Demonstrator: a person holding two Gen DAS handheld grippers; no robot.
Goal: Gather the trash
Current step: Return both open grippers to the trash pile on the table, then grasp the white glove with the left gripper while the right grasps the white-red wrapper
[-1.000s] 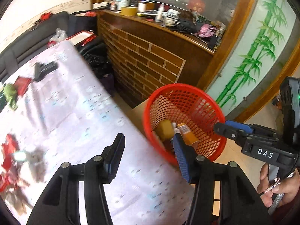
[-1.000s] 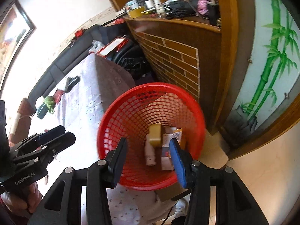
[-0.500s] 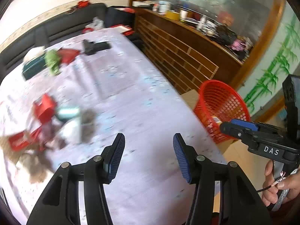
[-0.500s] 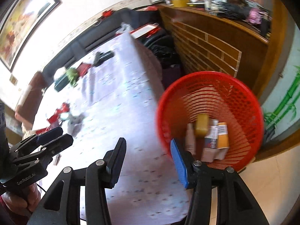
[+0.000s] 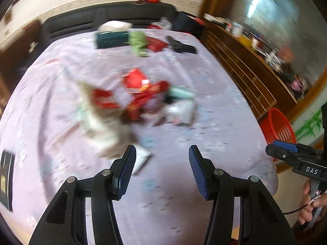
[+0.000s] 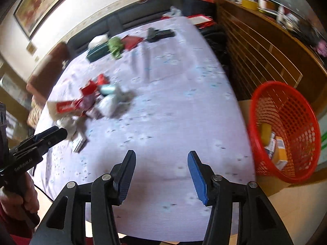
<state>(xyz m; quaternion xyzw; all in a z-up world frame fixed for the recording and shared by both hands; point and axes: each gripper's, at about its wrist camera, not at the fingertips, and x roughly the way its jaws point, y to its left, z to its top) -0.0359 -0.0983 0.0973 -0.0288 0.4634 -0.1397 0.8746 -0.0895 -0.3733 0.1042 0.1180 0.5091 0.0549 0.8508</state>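
We hold both grippers over the table [image 6: 184, 102], jaws apart and empty; the right gripper's [image 6: 161, 173] have just been opening. The trash pile [image 5: 139, 100] lies mid-table, well left of the basket [image 6: 286, 132]. It sits ahead and left of the left gripper [image 5: 161, 169], which looks nearer; a flat white packet [image 5: 141, 159] lies just beside its left finger.
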